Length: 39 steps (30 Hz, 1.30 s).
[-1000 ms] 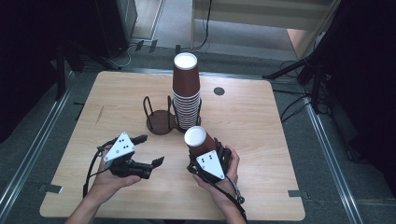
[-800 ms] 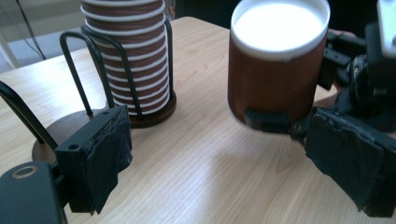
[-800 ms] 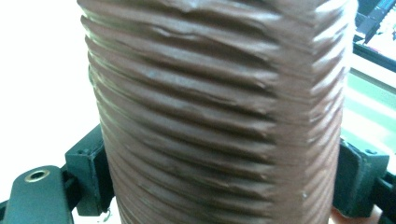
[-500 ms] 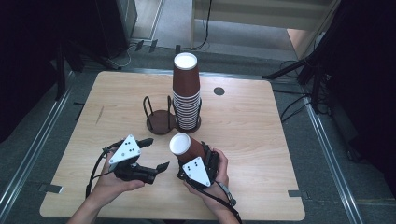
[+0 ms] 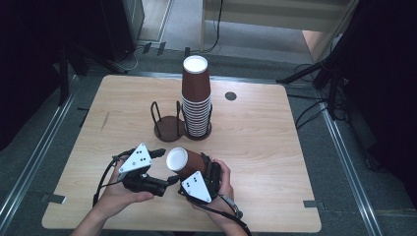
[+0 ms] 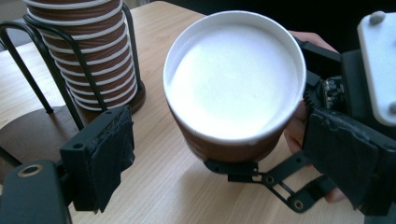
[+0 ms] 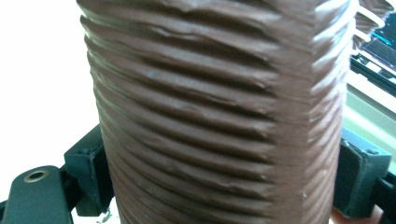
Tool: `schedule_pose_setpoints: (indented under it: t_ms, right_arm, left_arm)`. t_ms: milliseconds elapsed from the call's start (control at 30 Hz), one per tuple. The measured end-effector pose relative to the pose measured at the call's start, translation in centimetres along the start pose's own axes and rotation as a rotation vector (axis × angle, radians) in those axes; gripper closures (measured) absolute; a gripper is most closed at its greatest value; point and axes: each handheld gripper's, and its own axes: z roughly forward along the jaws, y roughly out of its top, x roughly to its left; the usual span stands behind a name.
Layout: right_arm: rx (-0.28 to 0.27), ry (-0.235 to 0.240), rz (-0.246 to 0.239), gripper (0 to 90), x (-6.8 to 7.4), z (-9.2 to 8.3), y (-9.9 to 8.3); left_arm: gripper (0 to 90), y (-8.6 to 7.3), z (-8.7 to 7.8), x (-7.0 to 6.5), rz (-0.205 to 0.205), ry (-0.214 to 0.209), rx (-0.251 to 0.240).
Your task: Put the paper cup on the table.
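A pale wooden desk [image 5: 275, 162] (rounded corners, a small dark round hole [image 5: 230, 96] near its far edge) carries a black wire rack [image 5: 172, 125] at its middle, with a cup stack [image 5: 196, 98] standing in the right ring.

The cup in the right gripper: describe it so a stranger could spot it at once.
Start at the wooden table and its black wire rack with the tall stack of brown cups. Come toward the near edge, where the right gripper clamps a single ribbed brown cup. It alone is tilted over, white inside facing the left gripper.
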Motion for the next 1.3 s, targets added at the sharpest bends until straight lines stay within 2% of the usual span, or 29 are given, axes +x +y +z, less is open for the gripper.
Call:
schedule_pose_setpoints:
  t_ms: [133,333,467,667,733,800,1000,1100,1167,1300]
  right_arm:
    - [-0.016,0.015,-0.027,12.8,0.3,-0.1,0.1]
    - [-0.027,0.030,-0.071,12.6,0.7,-0.3,-0.2]
    - [-0.051,0.044,-0.102,12.5,0.9,-0.4,-0.2]
    - [-0.064,0.046,-0.134,12.4,1.2,-0.6,-0.2]
    - [-0.070,0.031,-0.141,12.0,1.2,-0.7,-0.2]
    - [-0.076,0.029,-0.126,10.7,1.2,-0.6,-0.2]
    - [-0.077,0.060,-0.079,8.5,1.2,-0.5,-0.2]
    - [-0.081,0.074,-0.063,7.0,1.0,-0.6,-0.2]
    - [-0.085,0.080,-0.047,3.8,0.8,-0.6,-0.2]
    - [-0.109,0.089,-0.028,0.0,0.4,-1.0,-0.1]
  left_arm:
    - [12.2,0.1,0.1,0.0,0.003,-0.014,0.007]
    - [13.8,0.2,0.4,-0.2,0.009,-0.060,0.043]
    - [15.0,0.2,0.4,-0.4,0.016,-0.081,0.043]
    - [16.6,0.2,0.6,-0.7,0.023,-0.091,0.056]
    - [19.8,0.2,0.5,-0.7,0.028,-0.084,0.056]
    - [20.7,0.2,0.4,-0.5,0.003,-0.090,0.052]
    - [22.0,0.2,0.4,-0.2,-0.022,-0.099,0.061]
    - [22.5,0.1,0.4,0.1,-0.044,-0.118,0.044]
    - [22.8,-0.1,0.4,0.2,-0.049,-0.097,0.031]
    - [23.2,0.0,0.2,0.3,-0.051,-0.099,0.006]
